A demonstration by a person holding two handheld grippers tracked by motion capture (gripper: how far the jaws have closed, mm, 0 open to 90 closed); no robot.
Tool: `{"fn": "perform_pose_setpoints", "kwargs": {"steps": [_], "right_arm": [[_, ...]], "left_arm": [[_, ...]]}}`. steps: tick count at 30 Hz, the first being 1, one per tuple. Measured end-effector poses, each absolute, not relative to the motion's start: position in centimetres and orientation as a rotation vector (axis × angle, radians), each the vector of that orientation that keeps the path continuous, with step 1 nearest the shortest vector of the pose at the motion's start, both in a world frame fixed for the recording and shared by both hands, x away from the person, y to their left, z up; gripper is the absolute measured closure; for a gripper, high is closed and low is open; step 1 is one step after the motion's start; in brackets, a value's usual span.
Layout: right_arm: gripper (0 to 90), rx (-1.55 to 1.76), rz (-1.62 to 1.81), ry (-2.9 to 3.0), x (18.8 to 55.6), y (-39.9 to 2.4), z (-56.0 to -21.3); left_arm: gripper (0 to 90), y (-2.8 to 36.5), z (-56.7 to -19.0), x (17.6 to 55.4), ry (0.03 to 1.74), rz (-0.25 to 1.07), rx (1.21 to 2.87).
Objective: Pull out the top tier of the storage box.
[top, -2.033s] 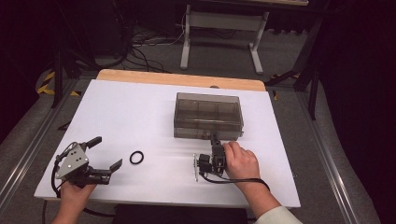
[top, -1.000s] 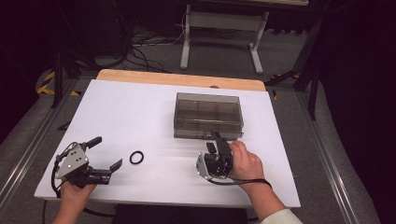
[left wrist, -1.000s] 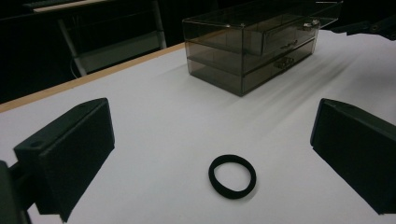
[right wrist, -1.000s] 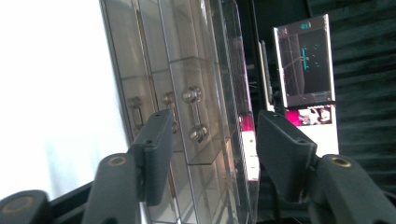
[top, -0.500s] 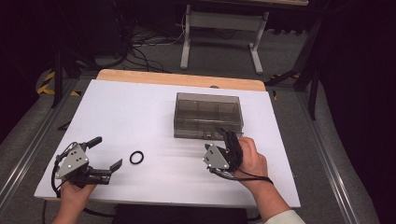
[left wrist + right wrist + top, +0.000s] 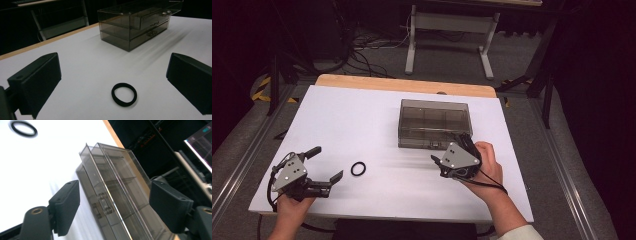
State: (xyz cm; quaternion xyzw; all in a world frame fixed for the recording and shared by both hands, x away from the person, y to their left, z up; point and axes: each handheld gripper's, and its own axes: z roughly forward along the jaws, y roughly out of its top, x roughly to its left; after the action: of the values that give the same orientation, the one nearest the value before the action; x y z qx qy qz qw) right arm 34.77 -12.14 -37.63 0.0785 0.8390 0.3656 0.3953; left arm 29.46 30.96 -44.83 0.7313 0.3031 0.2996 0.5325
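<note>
A smoky clear drawer box (image 6: 434,120) stands at the middle right of the white table top (image 6: 352,120). Its upper drawer (image 6: 100,177) sticks out a little. My right gripper (image 6: 450,150) hovers just in front of the box, rolled to one side. Its jaws have just been opening and now straddle the drawer handles (image 6: 105,203) without touching them. A black ring (image 6: 358,168) lies flat on the table. My left gripper (image 6: 328,162) rests at the front left, open, with the ring (image 6: 124,94) lying a short way ahead of its jaws and the box (image 6: 135,22) beyond.
A wooden strip (image 6: 407,85) runs along the table's far edge. Behind it stands a metal frame (image 6: 447,30) among cables on the floor. Metal rails (image 6: 242,165) flank the table on both sides.
The right gripper has lifted off the table, drawn closer to the box front and rolled over, and its jaws have spread apart. The left gripper and the ring have stayed put.
</note>
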Motion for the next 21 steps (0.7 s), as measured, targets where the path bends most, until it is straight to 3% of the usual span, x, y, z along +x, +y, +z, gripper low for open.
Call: {"fn": "perform_pose_setpoints", "kwargs": {"steps": [7, 21], "right_arm": [[21.1, 0.267, 1.073, 2.198, 35.7, -13.1, -36.3], [22.2, 0.292, 1.133, 2.285, 37.1, -13.7, -34.9]], "left_arm": [[0.6, 31.0, -44.8, 29.5, 0.723, 0.715, 1.744], [0.6, 31.0, -44.8, 29.5, 0.733, 0.734, 1.737]]}}
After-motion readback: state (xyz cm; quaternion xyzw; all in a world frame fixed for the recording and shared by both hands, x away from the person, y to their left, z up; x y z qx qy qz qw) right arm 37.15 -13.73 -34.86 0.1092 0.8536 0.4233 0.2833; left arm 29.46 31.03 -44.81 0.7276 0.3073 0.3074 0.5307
